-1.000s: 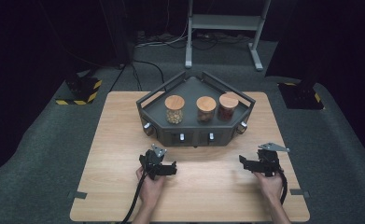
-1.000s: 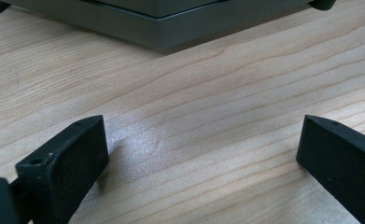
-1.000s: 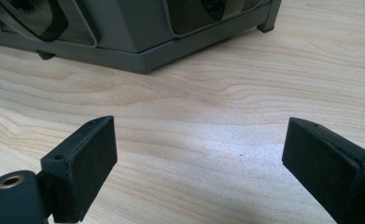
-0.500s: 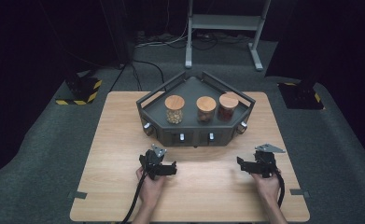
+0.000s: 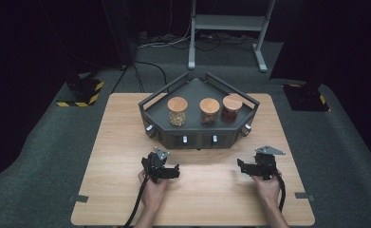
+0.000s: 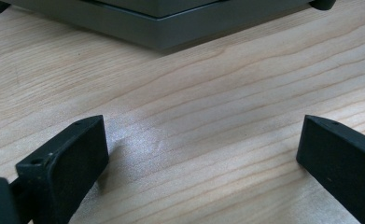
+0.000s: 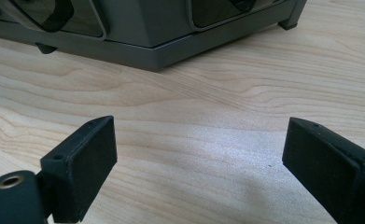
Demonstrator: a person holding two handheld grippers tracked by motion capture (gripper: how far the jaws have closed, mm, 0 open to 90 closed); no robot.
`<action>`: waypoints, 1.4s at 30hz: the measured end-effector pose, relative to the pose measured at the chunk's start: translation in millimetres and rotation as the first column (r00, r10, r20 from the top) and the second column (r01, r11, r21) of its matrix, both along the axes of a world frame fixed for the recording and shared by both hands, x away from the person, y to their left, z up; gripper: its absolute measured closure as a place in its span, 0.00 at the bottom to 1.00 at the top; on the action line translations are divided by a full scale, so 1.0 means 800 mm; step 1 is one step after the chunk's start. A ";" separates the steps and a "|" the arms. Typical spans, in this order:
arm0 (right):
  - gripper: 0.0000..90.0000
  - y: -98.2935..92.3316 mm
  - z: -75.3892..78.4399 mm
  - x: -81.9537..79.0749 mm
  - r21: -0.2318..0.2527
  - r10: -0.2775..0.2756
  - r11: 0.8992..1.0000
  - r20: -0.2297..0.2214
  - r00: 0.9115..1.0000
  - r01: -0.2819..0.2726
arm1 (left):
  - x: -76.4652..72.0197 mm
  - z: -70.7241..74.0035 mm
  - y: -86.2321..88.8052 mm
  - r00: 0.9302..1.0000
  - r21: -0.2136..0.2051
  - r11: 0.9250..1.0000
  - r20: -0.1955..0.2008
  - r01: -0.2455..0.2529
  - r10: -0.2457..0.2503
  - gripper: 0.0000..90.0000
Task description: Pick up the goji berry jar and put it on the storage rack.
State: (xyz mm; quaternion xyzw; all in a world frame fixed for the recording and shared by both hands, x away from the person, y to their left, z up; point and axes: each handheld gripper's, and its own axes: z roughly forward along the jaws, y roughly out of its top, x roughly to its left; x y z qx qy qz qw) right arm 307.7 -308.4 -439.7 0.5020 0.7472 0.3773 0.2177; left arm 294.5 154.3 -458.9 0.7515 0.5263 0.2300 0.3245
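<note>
A dark grey angular rack (image 5: 166, 137) stands at the far middle of the wooden table (image 5: 116, 190). Three wooden-lidded glass jars stand in it: a left jar (image 5: 177, 111) with pale contents, a middle jar (image 5: 209, 110) with brown contents, and a right jar (image 5: 232, 108) with dark red contents. My left gripper (image 5: 160, 164) rests low on the table in front of the rack's left part, jaws wide open over bare wood (image 6: 201, 135). My right gripper (image 5: 255, 165) sits in front of the rack's right part, also open with nothing between its jaws (image 7: 199, 140). The rack's base (image 6: 171, 28) (image 7: 147, 32) lies just ahead of both.
Small knobs (image 5: 184, 139) line the rack's front wall. A cable (image 5: 138, 209) trails from the left gripper toward the near table edge. Bare wood lies between the two hands. Yellow-black striped stands (image 5: 81, 92) and a metal frame (image 5: 226, 28) sit on the dark floor beyond the table.
My right gripper has edged slightly to the left along the table. The left gripper, the rack and the jars have stayed put.
</note>
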 end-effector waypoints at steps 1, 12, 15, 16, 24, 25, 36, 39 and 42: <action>0.10 0.000 0.000 0.000 0.000 0.000 1.000 0.002 1.000 0.000 | 0.000 0.000 0.000 1.000 0.000 1.000 0.000 0.000 0.000 0.02; 0.10 0.007 -0.006 0.004 -0.015 0.005 1.000 0.009 1.000 -0.005 | 0.000 0.000 0.000 1.000 -0.001 1.000 0.000 0.000 0.000 0.02; 0.10 0.009 -0.008 0.006 -0.024 0.007 1.000 0.010 1.000 -0.006 | 0.000 0.000 0.000 1.000 0.000 1.000 0.000 0.000 0.000 0.02; 0.10 0.010 -0.008 0.006 -0.024 0.005 1.000 0.009 1.000 -0.005 | 0.000 0.000 0.000 1.000 0.000 1.000 0.000 0.000 0.000 0.02; 0.10 0.013 -0.011 0.009 -0.027 -0.001 1.000 0.003 1.000 0.001 | 0.000 0.000 0.000 1.000 0.000 1.000 0.000 0.000 0.000 0.02; 0.10 0.014 -0.011 0.010 -0.030 0.000 1.000 0.003 1.000 0.000 | 0.000 0.000 0.000 1.000 0.000 1.000 0.000 0.000 0.000 0.02; 0.10 0.021 -0.013 0.014 -0.054 -0.001 0.999 -0.010 1.000 0.001 | 0.000 0.000 0.000 1.000 0.000 1.000 0.000 0.000 0.000 0.02; 0.10 0.025 -0.014 0.016 -0.066 0.009 0.998 -0.015 1.000 -0.010 | 0.000 0.000 0.000 1.000 0.000 1.000 0.000 0.000 0.000 0.02; 0.10 0.028 -0.015 0.017 -0.064 0.012 0.998 -0.018 1.000 -0.013 | 0.000 0.000 0.000 1.000 0.000 1.000 0.000 0.000 0.000 0.02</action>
